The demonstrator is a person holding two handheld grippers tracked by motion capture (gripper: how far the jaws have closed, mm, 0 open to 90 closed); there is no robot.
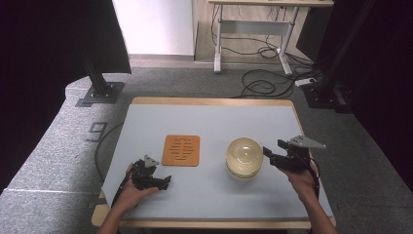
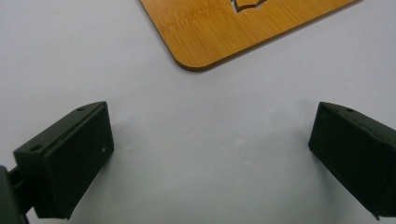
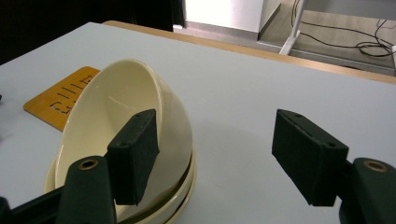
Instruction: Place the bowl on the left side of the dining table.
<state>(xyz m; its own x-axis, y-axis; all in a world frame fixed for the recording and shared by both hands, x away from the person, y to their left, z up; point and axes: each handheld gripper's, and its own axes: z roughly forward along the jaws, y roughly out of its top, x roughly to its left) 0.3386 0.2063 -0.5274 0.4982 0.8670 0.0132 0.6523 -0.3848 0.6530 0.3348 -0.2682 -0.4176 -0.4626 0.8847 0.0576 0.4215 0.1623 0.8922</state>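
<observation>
On the pale blue-grey table (image 1: 214, 122), a stack of cream bowls (image 1: 244, 158) sits right of centre, and in the right gripper view the top bowl (image 3: 126, 126) is tipped up on its edge, leaning at a steep tilt inside the bowls beneath it. The right gripper (image 1: 272, 151) is held in the person's right hand (image 1: 303, 179) just beside the stack on its right side, with its jaws standing wide apart. In the right gripper view one jaw is in front of the tilted bowl's rim, while the other stands clear over bare table; whether the nearer jaw touches the bowl cannot be told. A flat bamboo trivet (image 1: 181, 150) with cut-out slots lies left of the bowls, apart from them. The left gripper (image 1: 163, 183) rests low at the near left of the table in the left hand (image 1: 130, 195), near the trivet's near edge. Its jaws are spread wide with nothing between them, and the left gripper view shows a rounded corner of the trivet (image 2: 224, 32) just beyond them.
</observation>
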